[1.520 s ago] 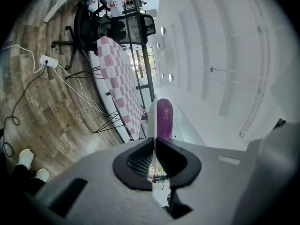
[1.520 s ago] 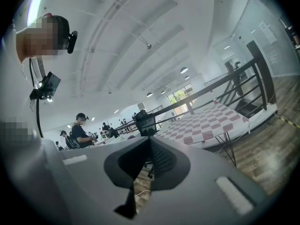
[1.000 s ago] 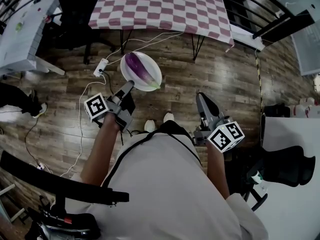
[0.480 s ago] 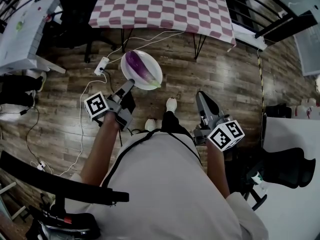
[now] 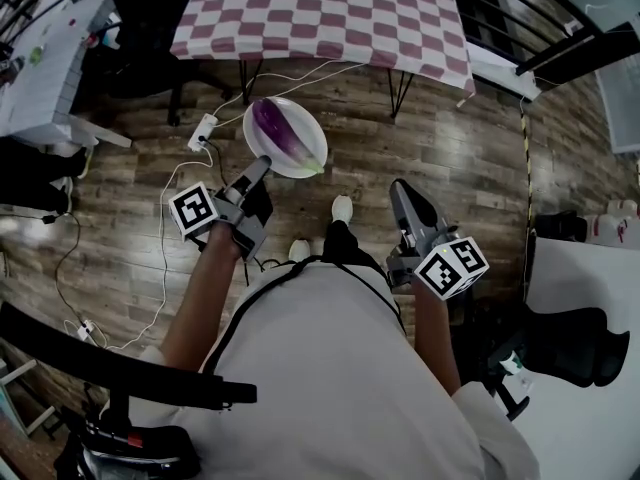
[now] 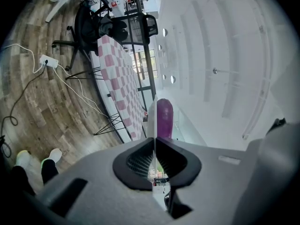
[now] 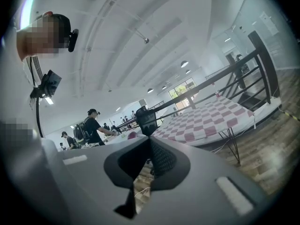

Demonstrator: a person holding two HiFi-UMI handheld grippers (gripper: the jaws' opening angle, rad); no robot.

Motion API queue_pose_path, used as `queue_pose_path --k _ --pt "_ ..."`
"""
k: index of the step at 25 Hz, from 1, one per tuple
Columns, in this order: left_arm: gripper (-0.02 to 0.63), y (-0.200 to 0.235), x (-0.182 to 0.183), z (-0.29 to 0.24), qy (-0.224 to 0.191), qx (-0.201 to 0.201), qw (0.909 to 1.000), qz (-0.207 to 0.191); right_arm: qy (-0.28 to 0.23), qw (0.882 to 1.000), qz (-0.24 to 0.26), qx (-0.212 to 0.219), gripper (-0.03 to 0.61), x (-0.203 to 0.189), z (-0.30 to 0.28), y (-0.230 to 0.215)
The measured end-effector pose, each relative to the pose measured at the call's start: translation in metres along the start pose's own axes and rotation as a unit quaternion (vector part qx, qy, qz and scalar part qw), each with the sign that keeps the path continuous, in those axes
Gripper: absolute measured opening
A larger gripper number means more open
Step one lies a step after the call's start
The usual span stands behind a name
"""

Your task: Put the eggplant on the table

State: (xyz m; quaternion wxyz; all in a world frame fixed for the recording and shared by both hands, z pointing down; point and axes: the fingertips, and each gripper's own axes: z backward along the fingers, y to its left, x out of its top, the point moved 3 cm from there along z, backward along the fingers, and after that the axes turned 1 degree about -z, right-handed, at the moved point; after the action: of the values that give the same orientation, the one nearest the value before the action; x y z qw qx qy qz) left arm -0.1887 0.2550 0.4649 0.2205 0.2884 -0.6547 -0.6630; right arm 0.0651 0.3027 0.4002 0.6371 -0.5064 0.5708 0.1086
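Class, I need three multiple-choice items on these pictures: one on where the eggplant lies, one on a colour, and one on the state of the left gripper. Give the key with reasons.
1. Where does the eggplant lie?
A. on the plate
B. in a basket
C. inside a box

2. What colours is the cloth on the table?
A. blue and yellow stripes
B. pink and white checks
C. plain green

3. How does the left gripper stand?
A. wide open and empty
B. shut on the plate's rim
C. shut on the eggplant itself

Key:
1 A: the head view shows the purple eggplant lying on the white plate.
2 B: the checks are plain in the head view.
3 B: the left gripper view shows the plate's thin edge pinched between the jaws.
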Motion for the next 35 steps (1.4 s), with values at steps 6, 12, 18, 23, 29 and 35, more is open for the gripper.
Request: queue_pose_path --k 6,12,18,23,29,35 --pt "0.025 -0.008 0.014 -0.046 -0.005 -0.006 1.0000 -0.005 0.003 1.000 0.002 0.012 0.008 0.027 -0.025 -0.033" --pt "0.026 -0.015 0.030 -0.092 -0.010 -0.005 0.9999 -0.011 0.000 1.000 0.009 0.021 0.008 0.062 -0.049 -0.063" --pt "0.026 -0.018 0.035 -0.129 -0.018 -0.001 0.9998 -0.013 0.005 0.999 0.008 0.030 0.008 0.083 -0.064 -0.095" --pt "0.026 -0.020 0.039 -0.155 -0.026 0.005 0.9995 -0.015 0.010 0.999 -0.004 0.044 0.008 0.097 -0.080 -0.121" --pt "0.026 -0.022 0.043 -0.183 -0.034 0.008 0.9993 -0.016 0.018 0.999 -0.005 0.051 0.008 0.115 -0.093 -0.147" --pt "0.026 -0.023 0.040 -0.216 -0.044 0.005 0.9990 -0.012 0.029 0.998 -0.004 0.061 0.008 0.129 -0.100 -0.178"
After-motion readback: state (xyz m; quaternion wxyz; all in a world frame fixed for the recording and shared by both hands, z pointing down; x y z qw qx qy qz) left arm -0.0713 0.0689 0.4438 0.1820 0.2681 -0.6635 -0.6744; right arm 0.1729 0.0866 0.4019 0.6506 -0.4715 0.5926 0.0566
